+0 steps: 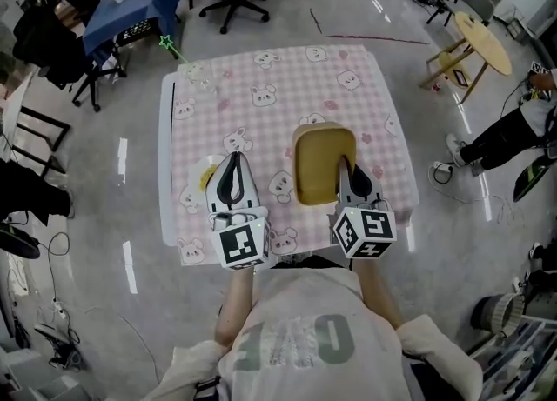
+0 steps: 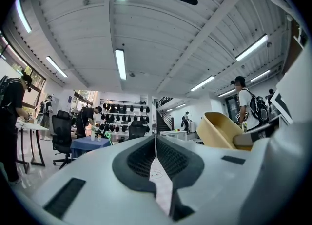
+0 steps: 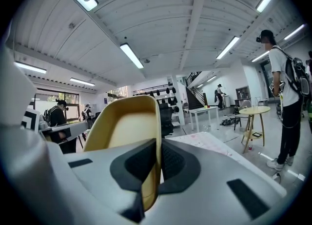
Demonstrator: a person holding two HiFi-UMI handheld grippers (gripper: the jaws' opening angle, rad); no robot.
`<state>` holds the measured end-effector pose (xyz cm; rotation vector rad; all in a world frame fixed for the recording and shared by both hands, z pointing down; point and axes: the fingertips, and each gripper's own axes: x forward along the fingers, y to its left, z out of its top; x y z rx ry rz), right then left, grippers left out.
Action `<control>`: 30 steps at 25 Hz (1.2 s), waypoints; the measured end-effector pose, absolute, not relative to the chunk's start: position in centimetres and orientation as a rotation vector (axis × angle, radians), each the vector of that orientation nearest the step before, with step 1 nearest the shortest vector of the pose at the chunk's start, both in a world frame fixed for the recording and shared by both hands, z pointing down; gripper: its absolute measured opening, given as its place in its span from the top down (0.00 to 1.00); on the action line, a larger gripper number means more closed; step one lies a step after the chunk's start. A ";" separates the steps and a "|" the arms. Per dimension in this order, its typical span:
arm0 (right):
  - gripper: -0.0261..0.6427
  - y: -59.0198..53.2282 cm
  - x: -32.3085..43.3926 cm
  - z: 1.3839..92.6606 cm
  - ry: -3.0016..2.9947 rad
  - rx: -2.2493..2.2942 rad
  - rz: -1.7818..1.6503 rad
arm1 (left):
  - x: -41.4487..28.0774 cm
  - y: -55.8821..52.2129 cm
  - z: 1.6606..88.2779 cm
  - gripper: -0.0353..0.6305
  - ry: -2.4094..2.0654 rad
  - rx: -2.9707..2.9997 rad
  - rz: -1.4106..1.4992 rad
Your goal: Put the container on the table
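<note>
Gently lower the right gripper (image 3: 158, 158), clenched on the container (image 1: 324, 157), toward the table (image 1: 287, 86) beneath; left gripper (image 1: 231, 171) is closed, empty.

Head view top-down; gripper views lvl.

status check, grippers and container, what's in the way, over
Left gripper shut, empty. Right gripper shut on container rim. Container over the table, touchdown not confirmed. Small white-yellow item beside left gripper, not under container.

The container (image 1: 324, 154) looks smooth plastic, the tablecloth (image 1: 278, 86) cloth, the floor (image 1: 113, 212) glossy.
</note>
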<state>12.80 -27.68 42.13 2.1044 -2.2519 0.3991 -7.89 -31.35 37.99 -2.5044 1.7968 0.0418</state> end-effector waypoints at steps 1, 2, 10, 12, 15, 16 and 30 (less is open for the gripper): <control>0.92 -27.8 12.9 42.2 -2.258 2.099 0.401 | -7.8 -31.4 37.9 0.90 1.799 -2.494 0.040; 0.92 -27.9 12.9 42.2 -2.265 2.095 0.403 | -7.7 -31.4 37.7 0.90 1.799 -2.480 0.036; 0.92 -30.1 14.1 41.7 -2.273 2.054 0.465 | -7.7 -31.4 36.7 0.90 1.833 -2.418 0.011; 0.92 -32.4 14.7 41.6 -2.249 2.043 0.525 | -8.1 -31.4 36.4 0.90 1.855 -2.402 0.020; 0.92 -36.6 15.2 42.4 -2.216 1.989 0.658 | -8.8 -31.4 36.4 0.90 1.884 -2.378 0.007; 0.92 -38.1 15.2 43.0 -2.200 1.959 0.713 | -9.1 -31.4 36.4 0.90 1.893 -2.372 0.000; 0.92 -45.9 14.1 58.4 -1.738 1.584 1.076 | -10.5 -30.8 38.2 0.90 1.989 -2.360 -0.032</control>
